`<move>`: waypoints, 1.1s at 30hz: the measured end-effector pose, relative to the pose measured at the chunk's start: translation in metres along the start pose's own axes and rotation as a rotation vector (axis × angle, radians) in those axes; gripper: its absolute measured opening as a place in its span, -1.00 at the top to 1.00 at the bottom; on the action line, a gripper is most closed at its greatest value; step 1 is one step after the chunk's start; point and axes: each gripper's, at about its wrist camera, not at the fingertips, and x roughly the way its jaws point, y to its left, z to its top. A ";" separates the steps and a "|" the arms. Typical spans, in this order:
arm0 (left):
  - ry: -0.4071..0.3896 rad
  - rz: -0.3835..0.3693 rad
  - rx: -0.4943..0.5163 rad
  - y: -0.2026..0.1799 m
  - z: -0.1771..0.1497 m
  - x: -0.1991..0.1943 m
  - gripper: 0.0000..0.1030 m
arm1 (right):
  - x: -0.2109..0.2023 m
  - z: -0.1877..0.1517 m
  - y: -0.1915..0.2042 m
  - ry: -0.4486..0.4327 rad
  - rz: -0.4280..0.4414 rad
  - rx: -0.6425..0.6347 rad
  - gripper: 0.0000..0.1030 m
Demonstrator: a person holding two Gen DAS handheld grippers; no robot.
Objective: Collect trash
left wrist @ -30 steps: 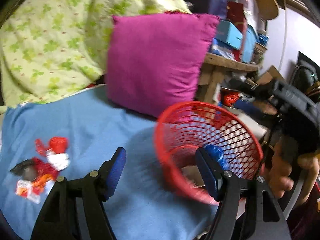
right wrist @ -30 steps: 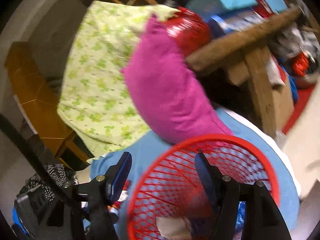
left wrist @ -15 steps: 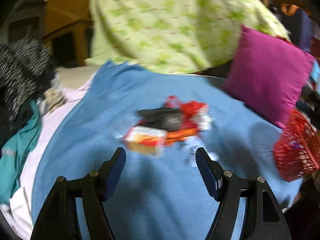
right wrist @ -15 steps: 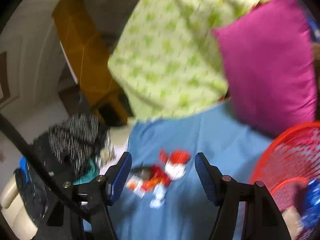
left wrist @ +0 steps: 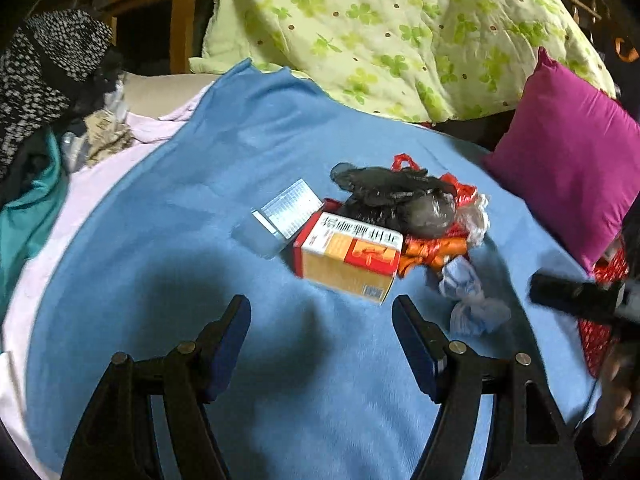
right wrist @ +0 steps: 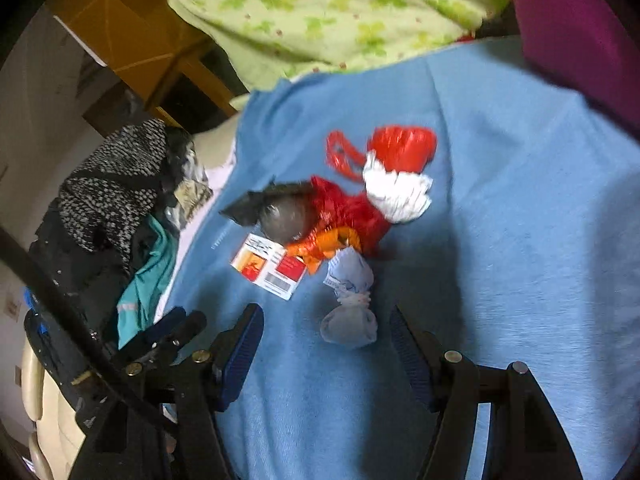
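Trash pile [left wrist: 384, 232] — boxes, bags, wrappers — on blanket [left wrist: 240, 152]

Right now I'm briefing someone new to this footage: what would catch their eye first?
The heap of trash in the middle of the blue blanket: an orange and white carton, a dark bag against red plastic behind it, and a pale knotted bag nearest the right gripper. Behind the blanket hangs a green clover-print quilt, with a magenta cushion at the right. Both grippers hover empty above the blanket, the left gripper opening.
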 end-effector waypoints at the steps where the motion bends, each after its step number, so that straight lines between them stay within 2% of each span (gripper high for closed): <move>1: 0.005 -0.018 -0.018 0.001 0.004 0.007 -0.49 | 0.008 0.001 -0.001 0.011 -0.005 0.004 -0.32; 4: 0.012 -0.056 -0.071 0.006 0.017 0.023 -0.49 | 0.026 0.002 0.000 0.029 -0.029 -0.002 -0.19; 8: 0.035 -0.076 -0.129 0.007 0.029 0.045 -0.49 | 0.048 0.006 -0.003 0.052 -0.063 -0.006 -0.13; 12: 0.066 -0.093 -0.178 0.004 0.032 0.065 -0.49 | 0.064 0.005 -0.005 0.093 -0.104 -0.010 0.23; 16: 0.080 -0.119 -0.232 0.005 0.033 0.079 -0.49 | 0.062 0.003 -0.003 0.090 -0.134 -0.037 0.38; 21: 0.109 -0.178 -0.264 0.009 0.028 0.088 -0.51 | 0.053 -0.001 -0.007 0.097 -0.128 -0.013 0.43; 22: 0.117 -0.178 -0.249 0.009 0.026 0.088 -0.55 | 0.050 -0.001 -0.008 0.095 -0.127 -0.013 0.44; 27: 0.111 -0.187 -0.257 0.015 0.022 0.084 -0.52 | 0.033 -0.004 -0.010 0.070 -0.107 0.001 0.44; 29: 0.108 -0.176 -0.255 0.017 0.022 0.082 -0.49 | 0.026 -0.003 -0.012 0.053 -0.110 0.001 0.44; 33: 0.139 -0.206 -0.258 0.021 0.017 0.078 -0.33 | 0.017 -0.003 -0.019 0.046 -0.117 0.004 0.44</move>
